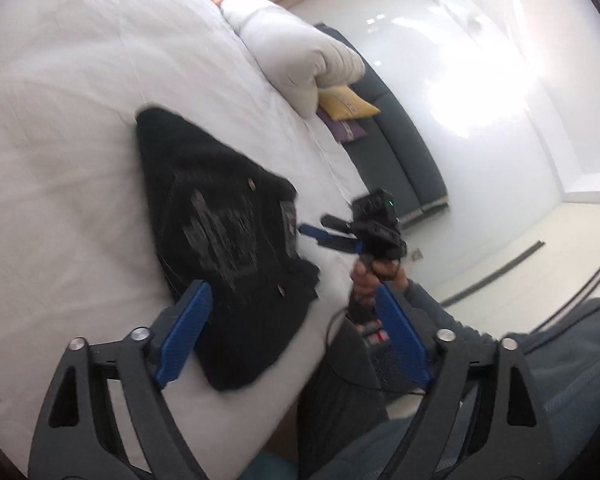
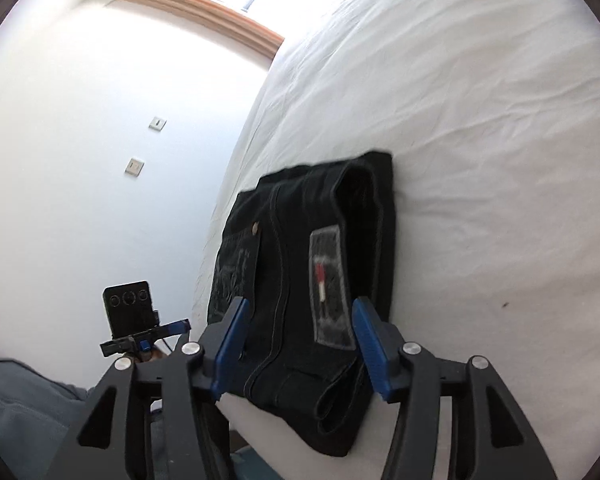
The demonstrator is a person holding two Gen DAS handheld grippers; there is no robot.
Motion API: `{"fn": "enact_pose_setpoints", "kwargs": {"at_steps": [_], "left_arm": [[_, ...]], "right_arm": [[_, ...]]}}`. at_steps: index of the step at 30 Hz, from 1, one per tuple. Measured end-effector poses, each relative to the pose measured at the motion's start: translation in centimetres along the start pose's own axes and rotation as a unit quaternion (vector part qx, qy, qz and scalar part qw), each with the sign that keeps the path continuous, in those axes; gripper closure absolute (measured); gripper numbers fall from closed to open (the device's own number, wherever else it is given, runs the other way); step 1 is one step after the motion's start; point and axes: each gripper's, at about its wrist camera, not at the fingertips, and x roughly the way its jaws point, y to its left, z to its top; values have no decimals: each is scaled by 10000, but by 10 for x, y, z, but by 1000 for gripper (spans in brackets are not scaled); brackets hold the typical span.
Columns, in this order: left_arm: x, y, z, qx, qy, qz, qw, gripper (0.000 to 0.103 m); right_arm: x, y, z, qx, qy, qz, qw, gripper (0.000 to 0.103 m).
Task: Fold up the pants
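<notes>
Black denim pants (image 2: 300,280) are seen folded into a compact stack on the white bed (image 2: 480,120), close to the bed's near edge. Right tool (image 2: 298,340) is held open, nothing gripped, blue fingers (image 2: 230,344) splayed either side of the stack's near end; whether the pads touch cloth cannot be told. Stack's long axis runs straight away from the right tool, so it lies dead ahead between the jaws. Left tool (image 1: 296,336) is also open and empty, set off to the stack's side, one finger over the fabric edge, the other off the bed. Right tool is judged the nearer and better aligned for any final press or squaring. A grey waistband patch (image 2: 330,284) with a red mark is visible; its writing is too blurred to read. Pocket embroidery (image 1: 220,236) is likewise unreadable. Fold is judged essentially complete.
</notes>
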Motion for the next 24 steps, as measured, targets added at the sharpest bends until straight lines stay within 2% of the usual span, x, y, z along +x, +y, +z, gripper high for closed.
{"fn": "enact_pose_setpoints", "kwargs": {"at_steps": [2,4,6,9,10,12,13,15,18,21,24], "left_arm": [[12,3,15,92,3,620,9980,7],[35,11,20,19,354,1001,9943,7],[58,12,21,42,588,1394,9885,8],[89,11,18,-46,855,1612,9832,11],[99,11,16,-49,952,1656,9816,24],[116,8,13,68,1077,2110,9715,41],[125,4,16,113,1099,2252,9680,44],[132,1,16,125,1080,2352,9659,51],[139,-9,17,287,1082,2452,9630,58],[140,-16,22,349,1003,2483,9629,64],[134,-24,24,393,871,2465,9644,71]], "right_arm": [[10,-7,8,138,107,-419,9990,37],[29,-8,11,100,345,-719,9968,37],[40,-5,12,0,374,-810,9960,37],[52,0,14,2,455,-813,9957,39],[58,4,14,-68,556,-923,9941,46],[64,11,13,-202,628,-1166,9910,50],[64,13,13,-195,644,-1230,9901,53],[63,17,13,-227,645,-1395,9879,67],[64,34,10,-546,641,-1771,9806,76],[66,51,9,-829,598,-2093,9725,80],[60,66,10,-957,479,-2098,9719,83]]}}
